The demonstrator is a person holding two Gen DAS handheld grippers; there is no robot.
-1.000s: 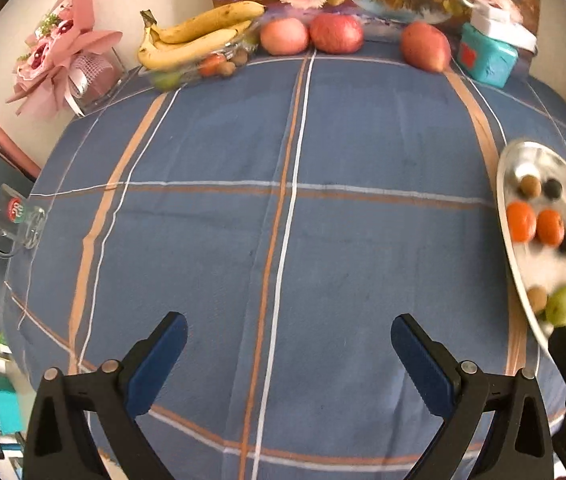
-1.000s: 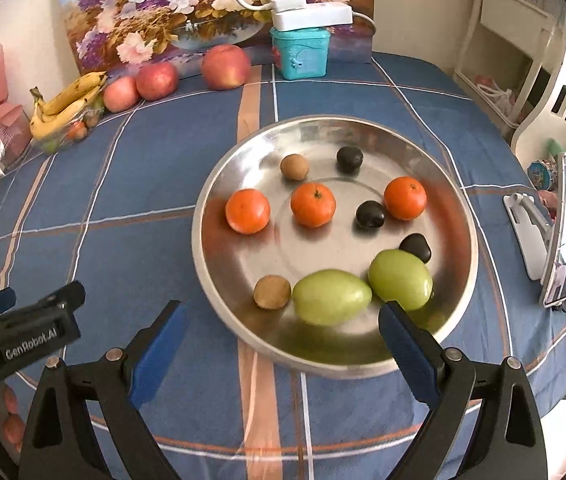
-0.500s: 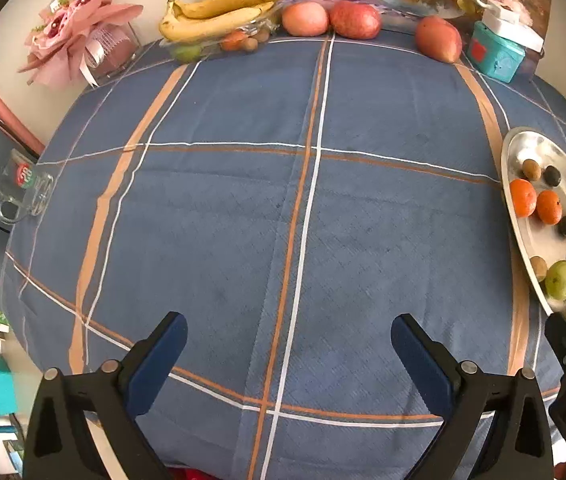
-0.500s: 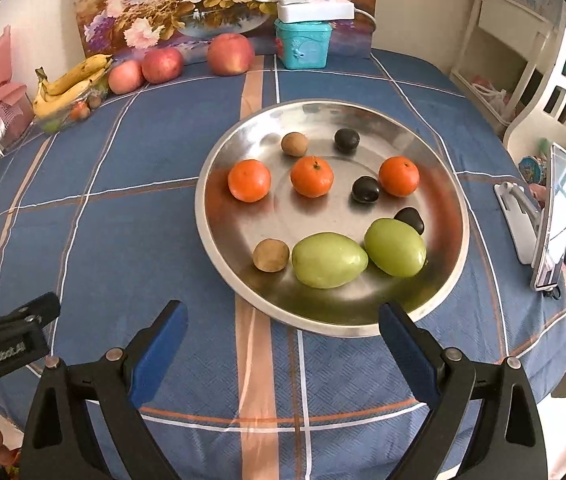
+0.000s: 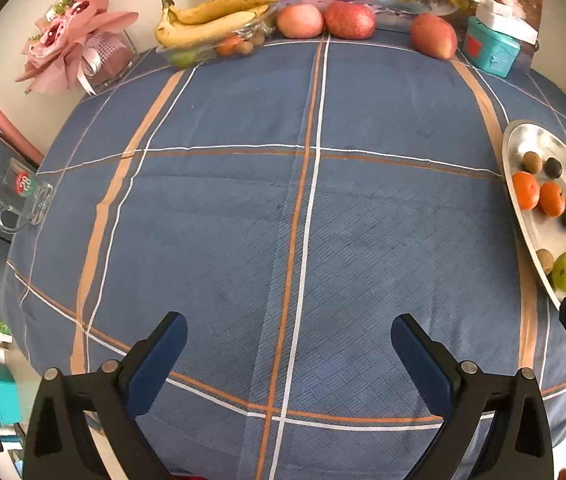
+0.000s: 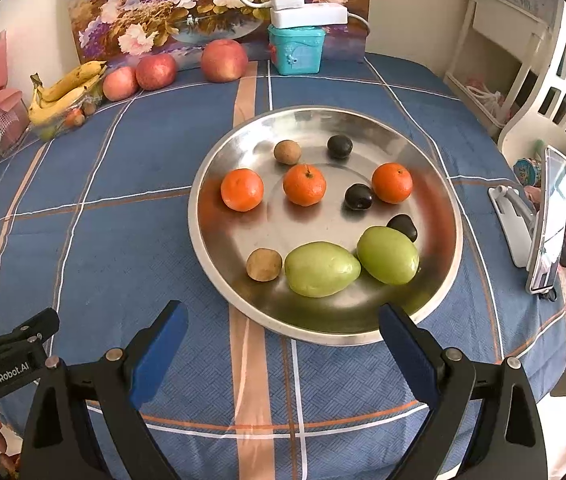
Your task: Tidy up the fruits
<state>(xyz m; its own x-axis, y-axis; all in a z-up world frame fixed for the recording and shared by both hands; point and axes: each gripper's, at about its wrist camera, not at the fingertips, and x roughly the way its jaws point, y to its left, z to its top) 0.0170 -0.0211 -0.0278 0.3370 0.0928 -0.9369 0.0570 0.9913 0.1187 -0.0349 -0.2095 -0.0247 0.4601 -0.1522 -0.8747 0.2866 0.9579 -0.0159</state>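
A: What covers the table?

B: A blue woven tablecloth [image 5: 223,208] with orange and white crossing stripes, lying flat over a rounded table. At the far left stands a pink paper-wrapped flower bouquet [image 5: 71,44] against a cream wall. Just right of it, a bunch of yellow bananas [image 5: 211,18] rests on a clear tray with small fruit under it.

A: And further right along the far edge?

B: Three red-pink apples [image 6: 155,71] sit in a loose row in front of a painted flower picture [image 6: 187,4]. Next comes a turquoise plastic box [image 6: 297,54] with a white power strip [image 6: 309,16] on top.

A: Where is the fruit being sorted?

B: In a round shiny steel plate [image 6: 441,204] on the right half of the table. Across its middle lie three orange mandarins [image 6: 304,185]; there are two small brown round fruits [image 6: 264,265], three dark glossy plums [image 6: 358,196], and at the near side two large green fruits [image 6: 321,269] touching each other.

A: The tools?

B: The left gripper [image 5: 289,350], with blue-padded black fingers, is spread wide and empty above bare cloth. The right gripper [image 6: 283,336] is equally wide apart, holding nothing, at the plate's near rim.

A: The room's right side?

B: A phone on a white stand [image 6: 539,220], and white shelving [image 6: 563,72] behind it.
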